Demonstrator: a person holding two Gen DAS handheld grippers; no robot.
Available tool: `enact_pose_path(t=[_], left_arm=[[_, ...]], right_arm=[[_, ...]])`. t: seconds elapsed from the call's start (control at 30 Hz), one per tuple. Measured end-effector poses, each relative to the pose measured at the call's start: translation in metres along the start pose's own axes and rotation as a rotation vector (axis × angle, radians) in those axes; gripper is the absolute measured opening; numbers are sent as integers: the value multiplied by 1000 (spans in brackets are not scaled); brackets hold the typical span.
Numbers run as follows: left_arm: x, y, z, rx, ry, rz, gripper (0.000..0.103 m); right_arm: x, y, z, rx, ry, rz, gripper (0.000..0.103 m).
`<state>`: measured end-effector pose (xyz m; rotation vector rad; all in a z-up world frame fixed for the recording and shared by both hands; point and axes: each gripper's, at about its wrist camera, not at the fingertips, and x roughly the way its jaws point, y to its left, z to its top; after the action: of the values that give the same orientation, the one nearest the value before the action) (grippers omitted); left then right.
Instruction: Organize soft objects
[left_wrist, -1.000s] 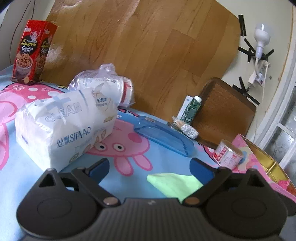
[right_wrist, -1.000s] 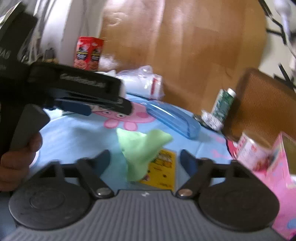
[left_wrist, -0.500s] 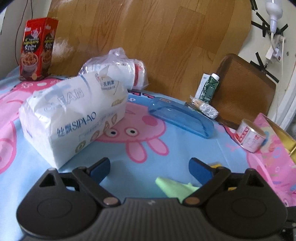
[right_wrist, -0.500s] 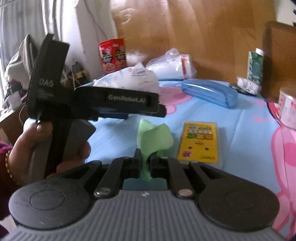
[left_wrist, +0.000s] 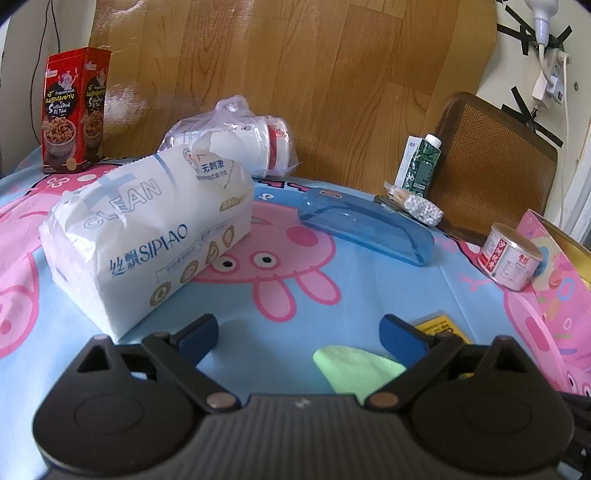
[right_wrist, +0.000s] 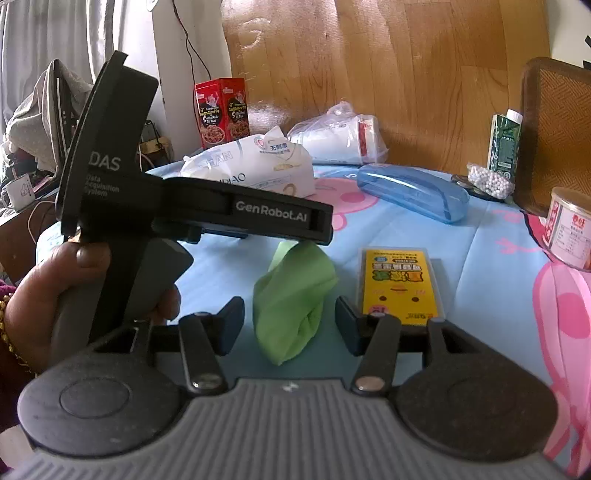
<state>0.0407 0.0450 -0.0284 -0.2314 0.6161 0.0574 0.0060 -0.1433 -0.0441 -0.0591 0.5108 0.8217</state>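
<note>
While both tongs stood released with jaws wide, the green cloth lay crumpled on the blue cartoon sheet, between the right gripper's fingers but untouched by either. Just to the cloth's right lay a yellow card. The left gripper hovered over the sheet, the cloth's edge showing near its right finger. A white tissue pack sat to the left, a blue case farther back. A hand gripped the left tool's handle.
</note>
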Motion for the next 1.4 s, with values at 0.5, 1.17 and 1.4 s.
enact_pose_path(t=[0.5, 1.17, 1.4], left_arm=[[0, 0, 0, -5, -1, -9, 99], [-2, 5, 1, -28, -6, -41, 100], [-4, 9, 1, -53, -11, -69, 100]], right_arm=[[4, 5, 0, -42, 30, 13, 58], [6, 2, 2, -11, 33, -59, 74], [8, 2, 4, -6, 34, -55, 75]])
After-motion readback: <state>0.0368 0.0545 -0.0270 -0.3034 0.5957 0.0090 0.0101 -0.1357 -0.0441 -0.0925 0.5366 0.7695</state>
